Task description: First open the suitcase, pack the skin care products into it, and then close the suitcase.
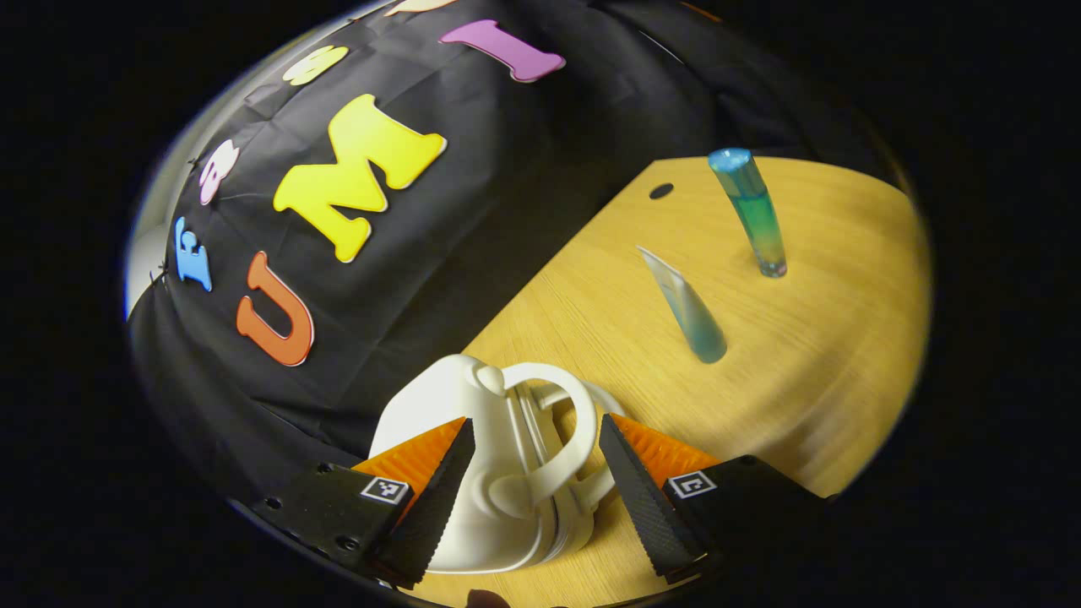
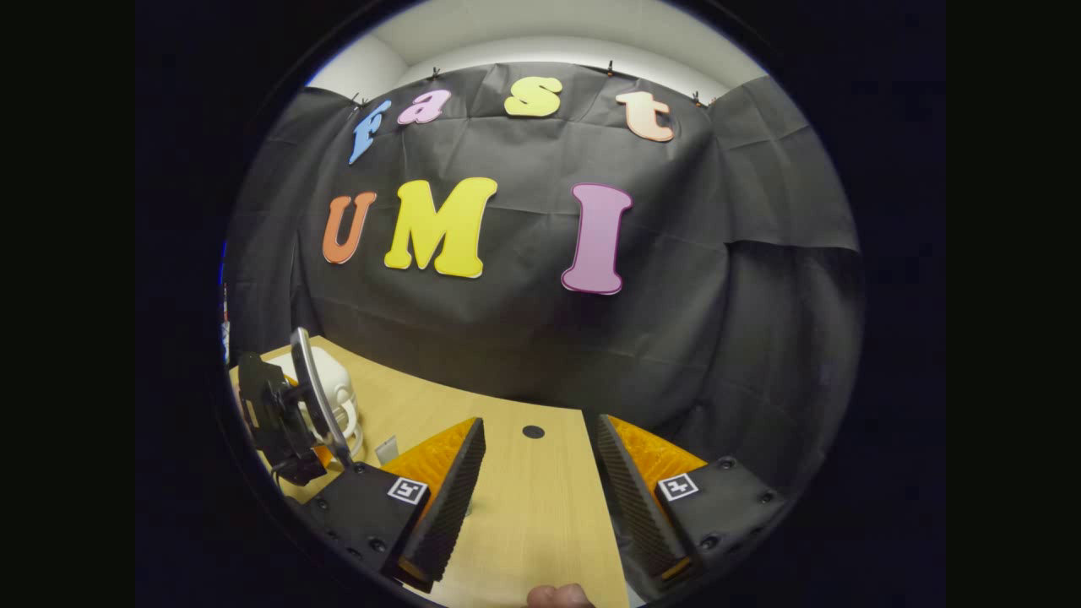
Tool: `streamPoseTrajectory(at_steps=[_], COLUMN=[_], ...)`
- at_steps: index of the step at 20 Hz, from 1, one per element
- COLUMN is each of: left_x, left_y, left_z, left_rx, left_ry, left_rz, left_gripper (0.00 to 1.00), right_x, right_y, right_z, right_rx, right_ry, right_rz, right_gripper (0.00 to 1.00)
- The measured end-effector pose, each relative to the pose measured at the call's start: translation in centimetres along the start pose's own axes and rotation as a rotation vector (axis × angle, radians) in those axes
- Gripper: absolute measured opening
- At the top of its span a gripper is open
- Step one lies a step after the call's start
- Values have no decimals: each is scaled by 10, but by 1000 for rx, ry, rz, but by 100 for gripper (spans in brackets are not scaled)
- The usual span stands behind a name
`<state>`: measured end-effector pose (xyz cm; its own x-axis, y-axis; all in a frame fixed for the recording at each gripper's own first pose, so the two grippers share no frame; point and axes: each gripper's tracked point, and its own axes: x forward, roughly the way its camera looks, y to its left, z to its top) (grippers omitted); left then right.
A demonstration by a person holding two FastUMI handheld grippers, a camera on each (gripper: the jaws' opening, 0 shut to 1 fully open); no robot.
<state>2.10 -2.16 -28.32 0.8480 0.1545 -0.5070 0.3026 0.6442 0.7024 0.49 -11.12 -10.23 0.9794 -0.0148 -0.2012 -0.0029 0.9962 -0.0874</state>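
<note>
The suitcase (image 1: pixel 498 473), a small white case with a looped carry handle on top, is seen standing closed on the wooden table (image 1: pixel 811 380), close against the black cloth wall (image 1: pixel 473 279). It is framed between the fingers of the left gripper (image 1: pixel 534 473), which is spread wide; the fingers flank the handle on either side and neither is seen pressing on it. Contact cannot be judged.

Beyond the left gripper and off to its right, two skin care items are noted on the table: a pale blue tube (image 1: pixel 688 308), nearer, and a tall blue-green bottle (image 1: pixel 752 211), farther off. They are near each other but apart, and both are well clear of the suitcase. A small dark hole (image 1: pixel 661 191) is noted in the tabletop just beside the bottle.

In the right gripper view, the right gripper (image 2: pixel 540 481) is spread open over bare tabletop, nothing between its fingers. Far to its left, the suitcase (image 2: pixel 334 393) is seen with the left gripper in front of it.
</note>
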Motion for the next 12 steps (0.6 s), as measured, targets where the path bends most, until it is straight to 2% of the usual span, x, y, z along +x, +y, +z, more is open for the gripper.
streamPoseTrajectory(at_steps=[2, 4, 7, 9, 12], left_x=[11, 10, 20, 25, 29], left_y=[-1, 11, 13, 7, -3], left_z=[-5, -6, -5, -4, -10], left_rx=[58, 112, 147, 164, 161], left_ry=[23, 41, 60, 65, 94], left_rz=[7, 51, 75, 71, 55], left_gripper=[94, 91, 87, 77, 51], right_x=[1, -2, -5, -7, -13], right_y=[-8, -15, -15, -19, -24], right_z=[-6, -11, -12, -13, -15], right_rx=[2, 2, -50, -61, -49], right_ry=[7, 15, 5, 6, 17], right_rz=[-3, -4, 17, 17, -13], right_gripper=[80, 80, 79, 80, 81])
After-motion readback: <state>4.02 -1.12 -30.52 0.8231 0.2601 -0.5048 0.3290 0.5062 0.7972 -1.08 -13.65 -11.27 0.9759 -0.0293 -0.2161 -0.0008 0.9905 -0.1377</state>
